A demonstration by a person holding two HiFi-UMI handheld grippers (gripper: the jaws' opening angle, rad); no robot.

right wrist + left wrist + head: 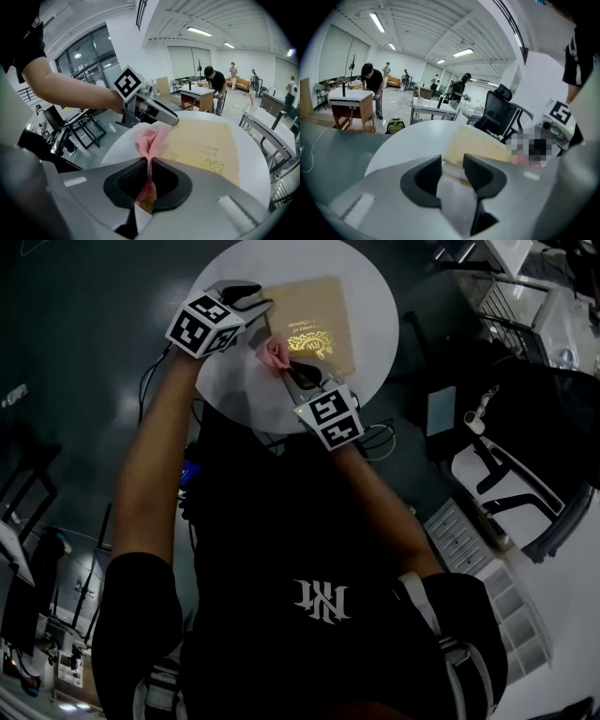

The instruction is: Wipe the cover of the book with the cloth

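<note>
A round, smooth white surface point(375, 315) carries everything. Near its middle, slightly toward 1 o'clock in the head view, lies the book point(314, 320), flat and rectangular. Its matte tan cover faces up and bears a gold ornament and lettering too small to read.

The left gripper point(255, 306), grey-bodied with a square-marked cube, sits at the book's 10 o'clock corner. Its dark fingers point(429, 176) stand narrowly apart. The book's near edge, with a pale strip of pages under the cover, crosses the gap at their tips. Whether the pads press on it is unclear.

The right gripper point(292, 371) reaches in from 5 o'clock. Its ribbed black fingers point(129, 180) are closed on the cloth point(151, 140), a pink, open-knit piece squeezed into a thin vertical fold between the pads. It blooms into a soft bunch above them. The bunch rests at the book's 7 o'clock corner, just beside the left gripper's fingers.
</note>
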